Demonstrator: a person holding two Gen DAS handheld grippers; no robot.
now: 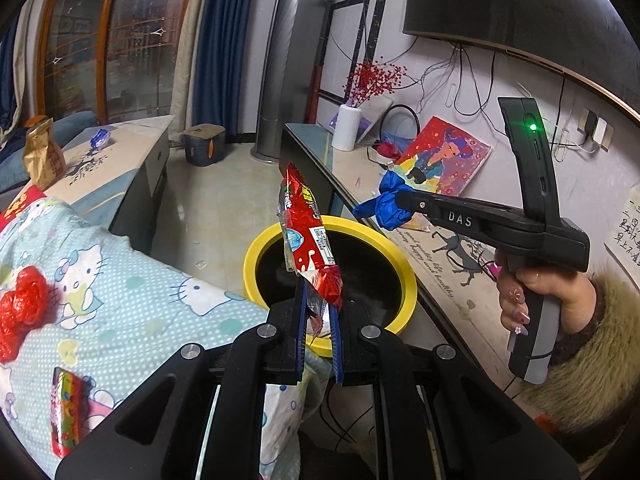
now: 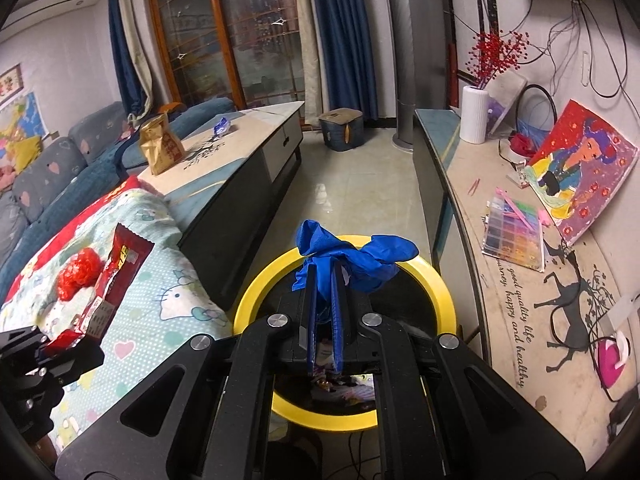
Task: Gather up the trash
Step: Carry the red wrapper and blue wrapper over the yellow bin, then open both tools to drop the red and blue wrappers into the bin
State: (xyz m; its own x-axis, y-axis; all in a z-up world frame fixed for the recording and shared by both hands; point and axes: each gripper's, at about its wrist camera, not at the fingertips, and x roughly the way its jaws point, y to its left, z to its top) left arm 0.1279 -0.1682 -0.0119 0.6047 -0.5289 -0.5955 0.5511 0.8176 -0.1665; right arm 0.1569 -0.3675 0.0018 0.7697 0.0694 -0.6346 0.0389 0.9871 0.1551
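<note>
**A:** where's your trash rn?

**B:** Left gripper is clamped on the red wrapper, long axis upright, mid-frame over the yellow bin. Right gripper is pinched tight on a blue glove.

**A:** which drops first?

**B:** I'd guess right. In its view the glove sits dead center above the bin; the wrapper hangs nearer the rim.

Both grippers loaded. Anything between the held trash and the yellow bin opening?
Nothing visible. The left gripper holds the red wrapper and the right gripper holds the blue glove, both in line with the yellow bin, whose mouth looks open and unobstructed.
</note>
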